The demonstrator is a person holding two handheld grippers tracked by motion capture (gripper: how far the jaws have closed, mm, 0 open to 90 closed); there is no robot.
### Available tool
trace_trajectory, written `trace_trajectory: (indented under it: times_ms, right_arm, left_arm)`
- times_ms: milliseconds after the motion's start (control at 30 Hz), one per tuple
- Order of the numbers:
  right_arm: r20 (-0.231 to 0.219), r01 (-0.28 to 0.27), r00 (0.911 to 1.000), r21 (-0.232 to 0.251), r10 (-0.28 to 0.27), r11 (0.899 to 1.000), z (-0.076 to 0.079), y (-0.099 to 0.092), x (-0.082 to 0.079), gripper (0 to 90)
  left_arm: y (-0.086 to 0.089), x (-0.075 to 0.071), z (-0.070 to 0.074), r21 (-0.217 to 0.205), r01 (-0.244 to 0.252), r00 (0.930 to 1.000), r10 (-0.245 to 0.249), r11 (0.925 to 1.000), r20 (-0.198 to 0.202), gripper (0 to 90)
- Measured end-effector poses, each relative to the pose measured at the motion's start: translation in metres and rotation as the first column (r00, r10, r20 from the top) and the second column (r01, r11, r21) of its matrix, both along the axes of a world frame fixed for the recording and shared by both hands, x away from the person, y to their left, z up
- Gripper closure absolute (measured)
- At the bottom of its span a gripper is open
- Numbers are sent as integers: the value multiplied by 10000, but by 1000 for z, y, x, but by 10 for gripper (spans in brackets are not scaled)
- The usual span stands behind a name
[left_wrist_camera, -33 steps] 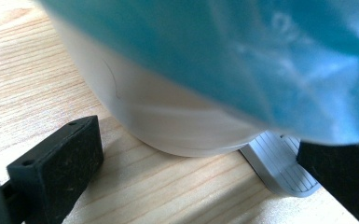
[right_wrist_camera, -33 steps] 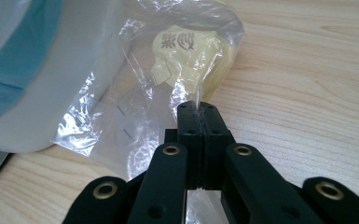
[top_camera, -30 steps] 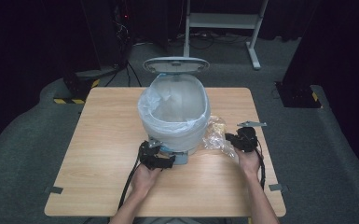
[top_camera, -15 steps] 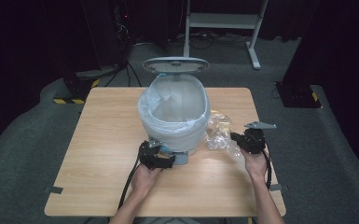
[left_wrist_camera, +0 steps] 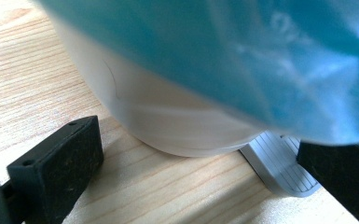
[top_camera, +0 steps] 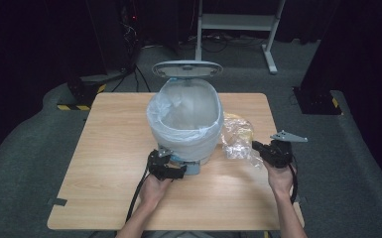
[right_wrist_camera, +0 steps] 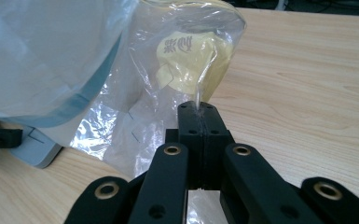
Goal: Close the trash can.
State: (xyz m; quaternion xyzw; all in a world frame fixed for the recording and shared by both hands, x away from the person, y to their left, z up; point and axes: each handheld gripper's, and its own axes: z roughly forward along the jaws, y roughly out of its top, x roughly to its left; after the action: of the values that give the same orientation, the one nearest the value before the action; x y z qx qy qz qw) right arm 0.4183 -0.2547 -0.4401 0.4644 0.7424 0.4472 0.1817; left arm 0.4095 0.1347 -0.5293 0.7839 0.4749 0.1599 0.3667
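Looks like we're binning the plastic bag (right_wrist_camera: 177,88): right gripper (right_wrist_camera: 199,122) is pinched tight on it beside the bin (top_camera: 186,124). Left gripper (top_camera: 167,166) sits wide open over the pedal (left_wrist_camera: 282,161), lid up. Next: lift it in.

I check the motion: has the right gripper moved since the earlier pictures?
Yes. The right gripper shifted toward the table's right edge, away from the bin.
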Motion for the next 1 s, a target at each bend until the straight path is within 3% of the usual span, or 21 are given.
trace_trajectory:
  times_ms: [400, 700, 1000]
  right_arm:
    - [328, -71, 9994, 515, 54, 9986, 11, -12, -14, 900]
    - [547, -28, 9985, 627, -6, 9980, 17, -18, -24, 900]
    - [890, -84, 9960, 675, 23, 9977, 33, -24, -36, 900]
  left_arm:
    - [0, 0, 0, 38, -1, 10000, 1, 10000, 32, 6]
    - [0, 0, 0, 38, -8, 10000, 7, 10000, 46, 6]
    - [0, 0, 0, 46, 4, 10000, -4, 10000, 27, 6]
